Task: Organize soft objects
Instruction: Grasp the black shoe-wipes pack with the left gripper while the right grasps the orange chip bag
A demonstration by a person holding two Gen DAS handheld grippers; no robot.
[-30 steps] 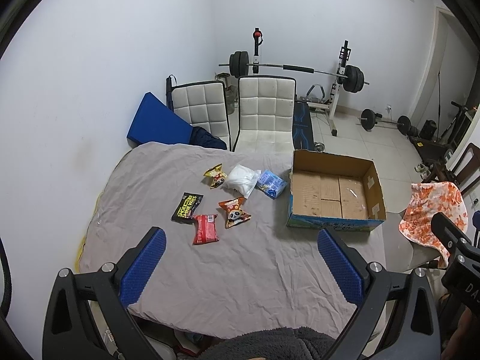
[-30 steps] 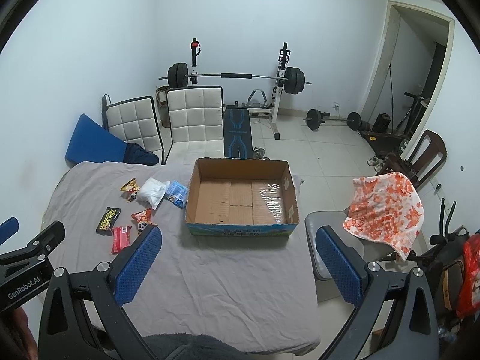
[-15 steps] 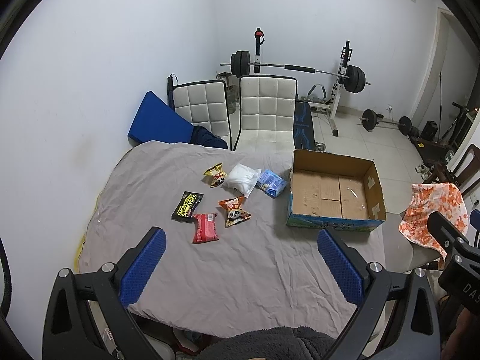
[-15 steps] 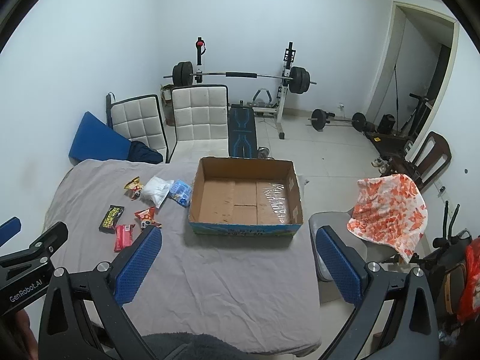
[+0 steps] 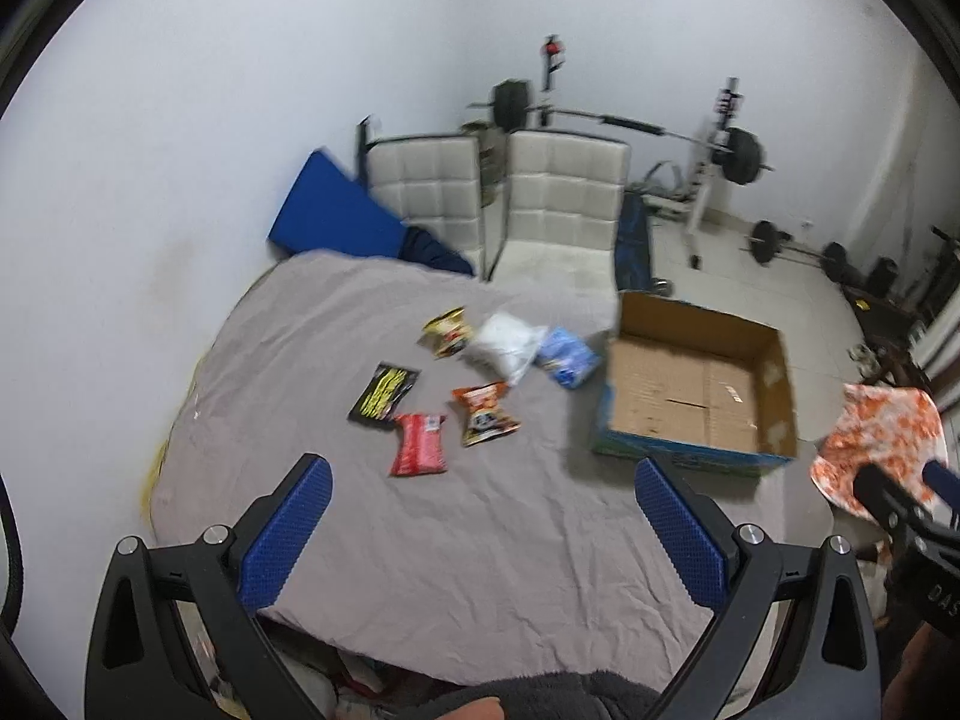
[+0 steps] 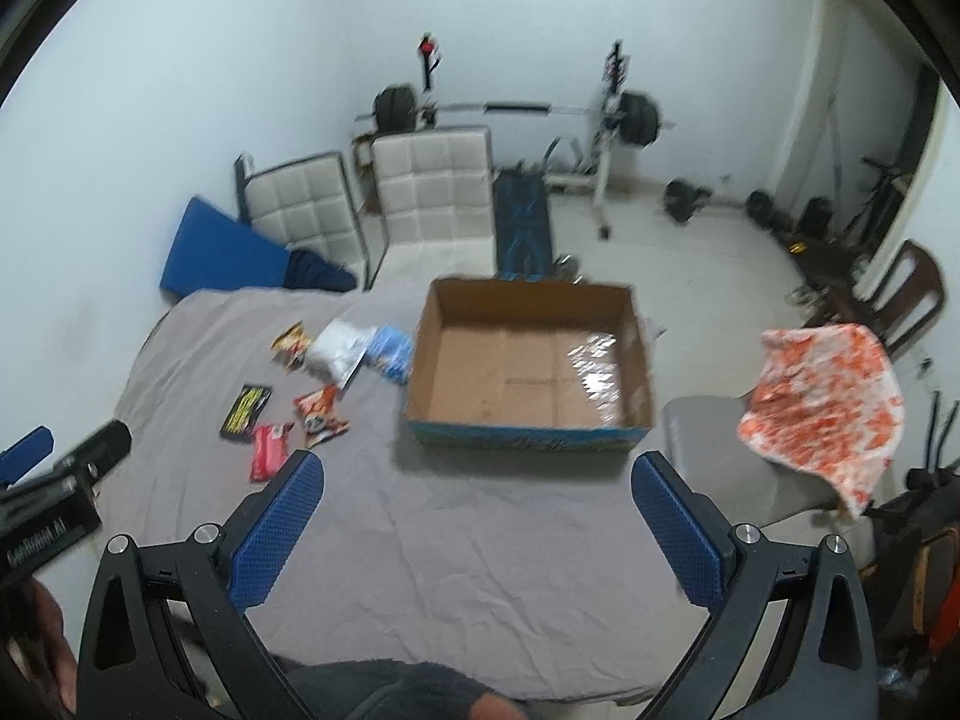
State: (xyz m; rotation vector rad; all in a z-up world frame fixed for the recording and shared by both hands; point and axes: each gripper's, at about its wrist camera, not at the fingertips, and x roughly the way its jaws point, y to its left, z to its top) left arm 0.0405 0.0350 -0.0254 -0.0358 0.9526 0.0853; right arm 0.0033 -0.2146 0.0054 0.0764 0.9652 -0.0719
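Note:
Several soft packets lie on the grey-covered table (image 5: 456, 540): a red packet (image 5: 420, 444), an orange panda packet (image 5: 485, 414), a black-and-yellow packet (image 5: 384, 397), a yellow packet (image 5: 447, 331), a white bag (image 5: 507, 345) and a blue packet (image 5: 567, 356). An open, empty cardboard box (image 5: 696, 393) stands to their right; it also shows in the right wrist view (image 6: 528, 372). My left gripper (image 5: 480, 531) is open and empty, above the table's near part. My right gripper (image 6: 477, 531) is open and empty, in front of the box.
Two white chairs (image 5: 498, 204) and a blue mat (image 5: 330, 213) stand behind the table. A weight bench with a barbell (image 6: 516, 111) is at the back. An orange-patterned cloth (image 6: 822, 402) hangs over a chair at right.
Both grippers have moved forward and a little lower, toward the table; the packets and box look larger. Both stay open. Nothing on the table has moved.

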